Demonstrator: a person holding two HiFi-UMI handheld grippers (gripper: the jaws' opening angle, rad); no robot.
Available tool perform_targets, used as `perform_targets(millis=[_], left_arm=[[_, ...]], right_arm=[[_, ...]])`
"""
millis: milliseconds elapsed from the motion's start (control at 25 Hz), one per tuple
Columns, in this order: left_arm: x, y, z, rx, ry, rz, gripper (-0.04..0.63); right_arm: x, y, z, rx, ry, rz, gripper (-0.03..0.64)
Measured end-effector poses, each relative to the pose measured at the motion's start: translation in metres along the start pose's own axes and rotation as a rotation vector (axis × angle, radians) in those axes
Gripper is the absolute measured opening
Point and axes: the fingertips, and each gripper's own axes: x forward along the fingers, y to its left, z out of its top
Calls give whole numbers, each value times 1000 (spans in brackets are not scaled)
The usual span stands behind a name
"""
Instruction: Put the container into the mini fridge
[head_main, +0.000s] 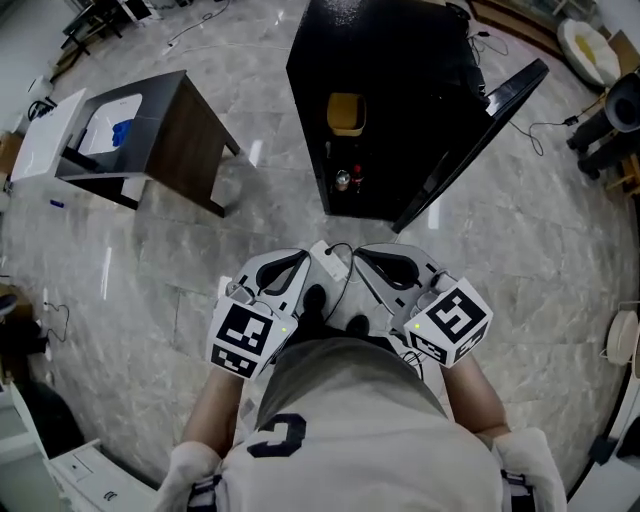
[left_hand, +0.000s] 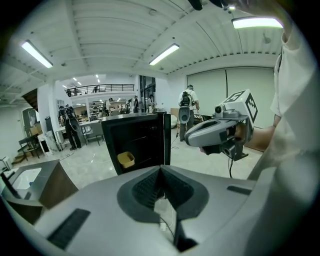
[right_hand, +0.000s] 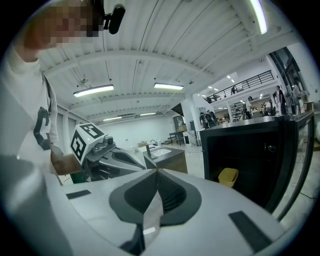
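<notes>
The black mini fridge stands on the marble floor ahead of me with its door swung open to the right. A yellow container sits inside on a shelf; it also shows in the left gripper view and the right gripper view. Both grippers are held close to my body, well short of the fridge. My left gripper is shut with nothing in it. My right gripper is shut and empty too.
A brown side table with a white basin stands to the left of the fridge. Small bottles sit low inside the fridge. Cables trail on the floor at the right. People stand far off in the hall.
</notes>
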Motion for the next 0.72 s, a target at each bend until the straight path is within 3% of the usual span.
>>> perform_targets(millis=[320,720], left_arm=[[-11,42,-14,-49,-31,-2,58],[2,96,-7,-40,-66,-40,58]], right_arm=[[42,12,4,-26,48,5,31],[82,-6,18,-37,54,-61,29]])
